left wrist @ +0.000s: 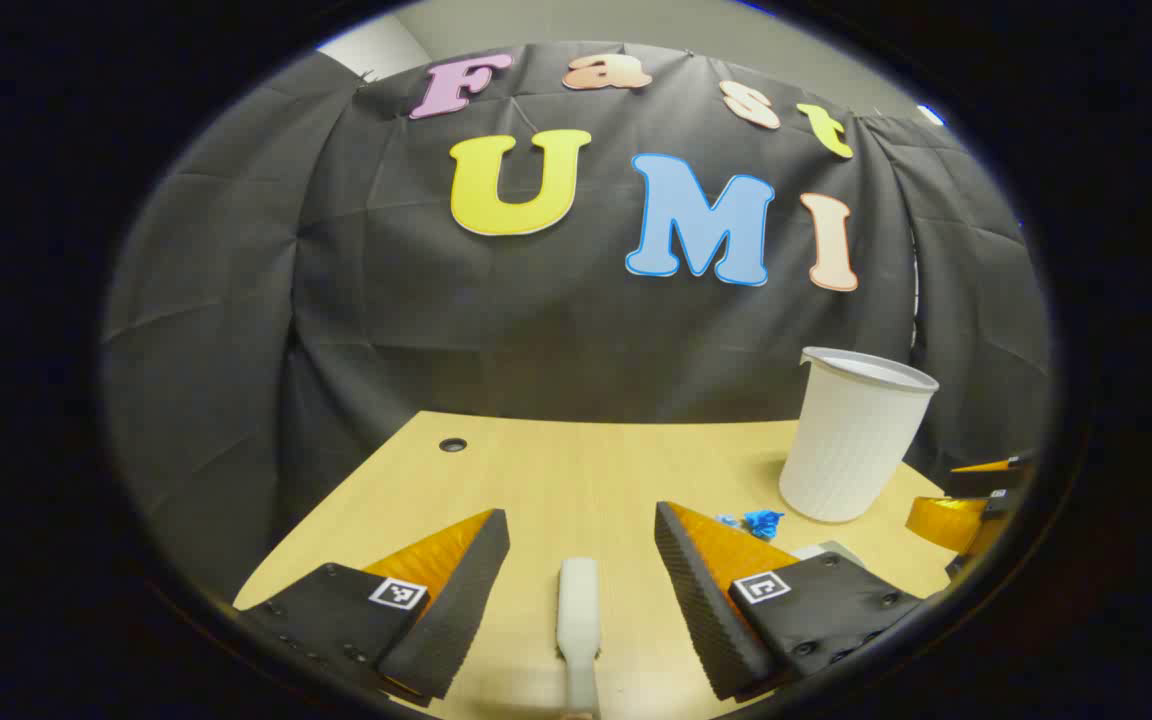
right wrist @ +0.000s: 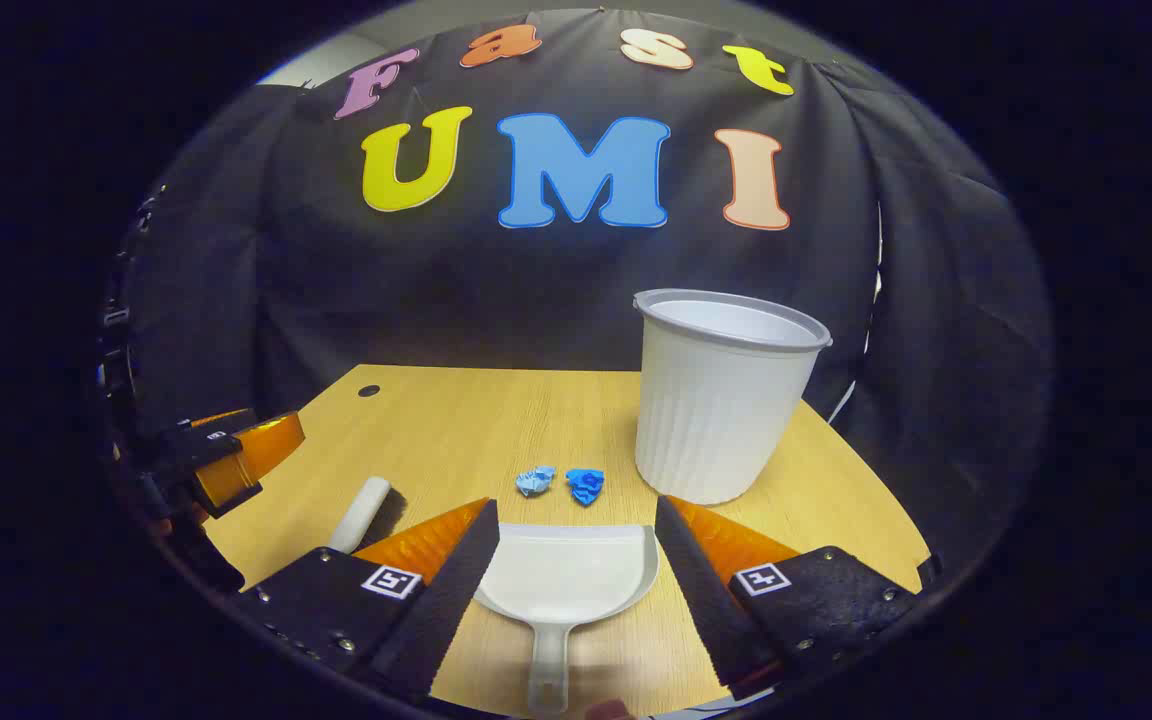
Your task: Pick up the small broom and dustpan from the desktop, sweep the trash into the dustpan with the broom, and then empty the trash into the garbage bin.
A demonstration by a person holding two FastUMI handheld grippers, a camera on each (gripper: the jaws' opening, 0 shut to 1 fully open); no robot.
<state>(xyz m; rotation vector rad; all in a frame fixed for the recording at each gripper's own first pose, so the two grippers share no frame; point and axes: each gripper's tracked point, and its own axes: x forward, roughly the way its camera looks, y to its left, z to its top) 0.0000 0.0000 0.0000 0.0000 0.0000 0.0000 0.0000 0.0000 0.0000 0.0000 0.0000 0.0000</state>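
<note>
1. Here, the wooden table (right wrist: 496, 420) stretches to the black booth wall, with a small round hole (right wrist: 369, 391) near its far left corner.
2. The white ribbed garbage bin (right wrist: 721, 400) stands upright at the table's right side.
3. The right gripper (right wrist: 576, 530) hovers with its jaws wide, and the white dustpan (right wrist: 568, 580) lies flat on the table between them, untouched.
4. The left gripper (left wrist: 581, 540) likewise has its jaws wide, the small white broom (left wrist: 578, 610) lying on the table between them.
5. Two crumpled blue scraps of trash (right wrist: 562, 484) sit side by side just beyond the dustpan's front edge, near the bin.
</note>
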